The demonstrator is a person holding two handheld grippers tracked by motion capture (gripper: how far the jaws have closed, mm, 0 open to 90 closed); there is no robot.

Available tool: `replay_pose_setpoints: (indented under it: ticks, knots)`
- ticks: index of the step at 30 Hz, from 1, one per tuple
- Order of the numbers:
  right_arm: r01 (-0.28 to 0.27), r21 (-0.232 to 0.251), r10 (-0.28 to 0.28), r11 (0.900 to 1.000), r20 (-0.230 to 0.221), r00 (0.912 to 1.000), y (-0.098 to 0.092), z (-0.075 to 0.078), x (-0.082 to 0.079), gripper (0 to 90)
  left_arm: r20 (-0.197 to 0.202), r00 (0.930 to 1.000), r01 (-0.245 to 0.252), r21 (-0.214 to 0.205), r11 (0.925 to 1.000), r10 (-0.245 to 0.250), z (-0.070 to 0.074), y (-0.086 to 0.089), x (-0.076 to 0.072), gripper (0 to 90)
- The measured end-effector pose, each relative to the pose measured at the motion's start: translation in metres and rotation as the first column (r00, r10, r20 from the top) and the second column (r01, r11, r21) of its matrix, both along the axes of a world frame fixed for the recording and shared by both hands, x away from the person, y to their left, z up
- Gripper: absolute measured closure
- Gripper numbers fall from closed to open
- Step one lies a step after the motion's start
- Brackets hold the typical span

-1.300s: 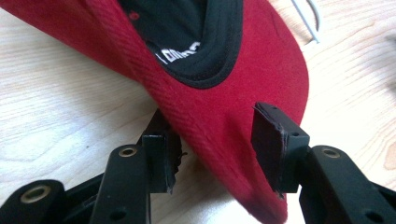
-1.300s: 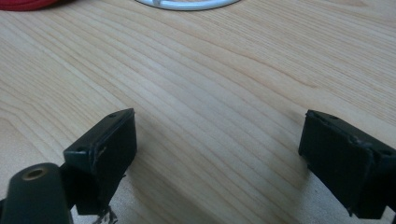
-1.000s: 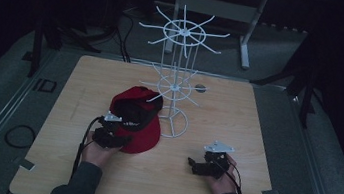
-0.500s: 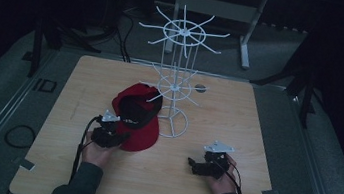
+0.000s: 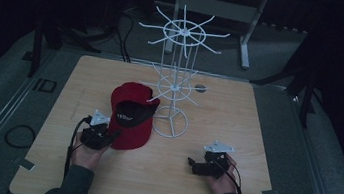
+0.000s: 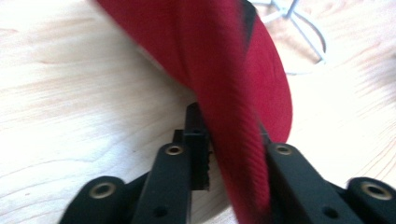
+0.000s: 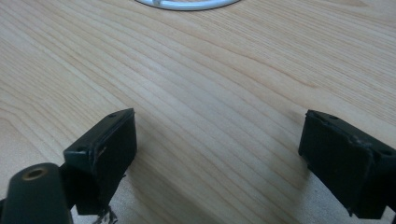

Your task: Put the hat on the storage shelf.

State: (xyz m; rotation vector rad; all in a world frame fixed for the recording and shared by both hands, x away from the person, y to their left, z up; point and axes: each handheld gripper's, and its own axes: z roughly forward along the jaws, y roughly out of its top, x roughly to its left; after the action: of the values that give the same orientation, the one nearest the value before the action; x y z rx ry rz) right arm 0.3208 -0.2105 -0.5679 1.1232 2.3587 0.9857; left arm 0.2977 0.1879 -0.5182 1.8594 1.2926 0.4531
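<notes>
A red cap (image 5: 131,114) with a black lining lies tilted on the wooden table (image 5: 258,118), just left of the white wire rack (image 5: 176,85). My left gripper (image 5: 104,137) is shut on the cap's brim; in the left gripper view the red brim (image 6: 233,121) runs between the black jaws, lifted off the wood. My right gripper (image 5: 196,165) rests low over the table at the front right, open, with bare wood between its jaws (image 7: 219,149).
The rack's round wire base (image 5: 170,124) stands beside the cap, and its edge (image 7: 187,4) shows at the top of the right gripper view. A small dark hole (image 5: 200,87) marks the table behind the rack. Cables and a dark floor surround the table.
The cap has tipped up and shifted slightly right toward the rack, its black inside now showing more. The right gripper has stayed in place.
</notes>
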Motion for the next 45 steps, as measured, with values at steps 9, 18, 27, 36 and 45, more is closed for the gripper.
replay_pose_setpoints:
  ticks: [9, 18, 27, 36, 45]
  knots:
    - [0.000, 0.000, 0.000, 1.0000, 0.000, 1.0000, 0.000, 0.000, 0.000, 11.2, 0.046, 0.9980, -0.042, -0.023, 0.9988, 0.043, 0.004, 0.008, -0.004, 85.8]
    - [0.000, 0.000, 0.000, 1.0000, 0.000, 1.0000, 0.000, 0.000, 0.000, 11.2, 0.053, 0.9963, -0.065, -0.041, 0.9970, 0.067, 0.005, 0.014, -0.004, 85.9]
    - [0.000, 0.000, 0.000, 1.0000, 0.000, 1.0000, 0.000, 0.000, 0.000, 11.2, 0.072, 0.9932, -0.087, -0.059, 0.9945, 0.091, 0.012, 0.022, -0.002, 85.9]
    - [-0.001, -0.001, 0.001, 1.0000, 0.001, 1.0000, 0.000, 0.000, 0.000, 11.2, 0.095, 0.9889, -0.109, -0.059, 0.9922, 0.115, 0.022, 0.031, -0.003, 85.8]
    - [0.000, 0.000, 0.000, 1.0000, 0.000, 1.0000, 0.000, 0.000, 0.000, 11.2, 0.117, 0.9829, -0.134, -0.071, 0.9883, 0.142, 0.029, 0.038, -0.003, 85.8]
